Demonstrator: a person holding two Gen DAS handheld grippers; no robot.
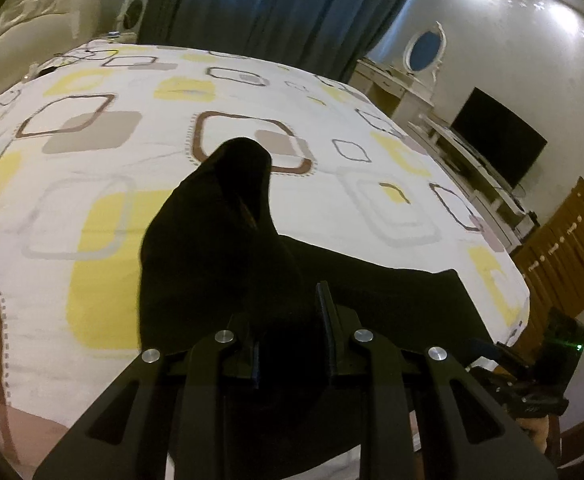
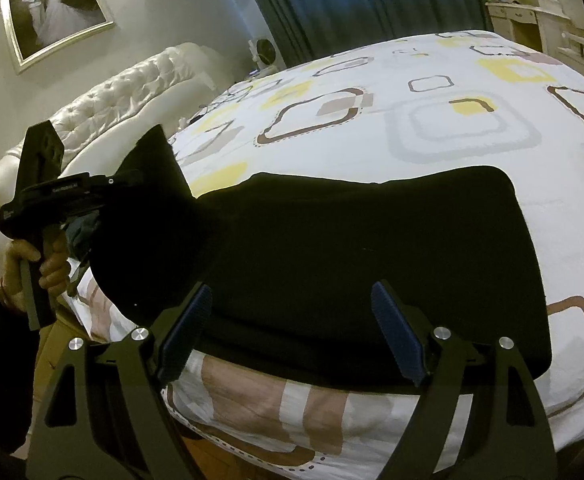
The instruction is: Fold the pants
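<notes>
Pants [image 2: 352, 256], black and soft, look light and limp: they will sag wherever unsupported, so edges and corners are the places to pinch. Left claw [image 1: 287, 332] is clenched on a bunched end, lifting it off the bed [image 1: 91, 152] in a drooping peak. Right claw [image 2: 292, 332] hangs released, fingers [image 2: 396, 332] spread over the near edge of the flat part, which lies along the bed's near edge. No containers are in view.

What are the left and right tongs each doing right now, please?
Left tongs: shut on the black pants, one end lifted.
Right tongs: open, holding nothing, over the pants' near edge.
</notes>
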